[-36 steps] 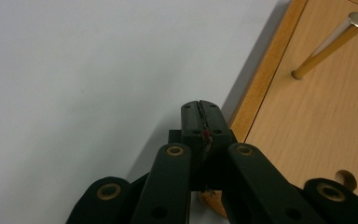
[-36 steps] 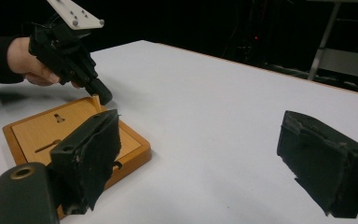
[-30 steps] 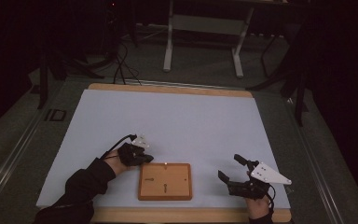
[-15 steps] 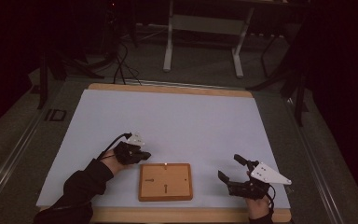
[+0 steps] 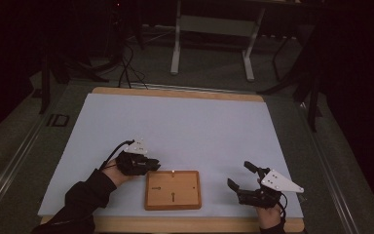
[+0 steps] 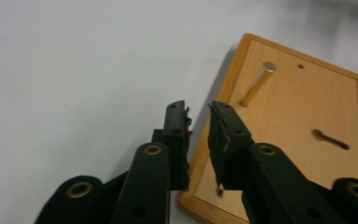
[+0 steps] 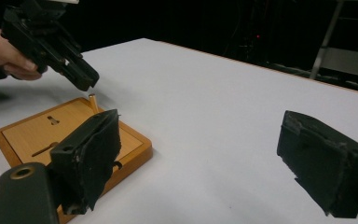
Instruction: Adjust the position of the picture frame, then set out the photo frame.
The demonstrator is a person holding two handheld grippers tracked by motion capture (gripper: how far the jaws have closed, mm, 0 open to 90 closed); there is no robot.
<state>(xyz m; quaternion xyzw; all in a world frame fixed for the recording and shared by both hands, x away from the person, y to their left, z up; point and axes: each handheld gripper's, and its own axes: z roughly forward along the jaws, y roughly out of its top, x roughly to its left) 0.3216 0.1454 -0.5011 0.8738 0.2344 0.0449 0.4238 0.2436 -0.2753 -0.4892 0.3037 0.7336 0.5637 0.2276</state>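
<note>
Left claw (image 5: 148,165) withdrawn; one board (image 5: 172,189)

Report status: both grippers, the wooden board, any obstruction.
Left gripper jaws just opening, narrow gap, nothing between them. Right gripper open wide, empty. Wooden board flat, peg upright in it. Nothing in the way.

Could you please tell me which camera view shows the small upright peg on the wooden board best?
The left gripper view: the peg stands sharp and close on the board, its whole length clear. The right gripper view shows it partly behind that gripper's own jaw. From the high view it is a tiny pale dot.
</note>
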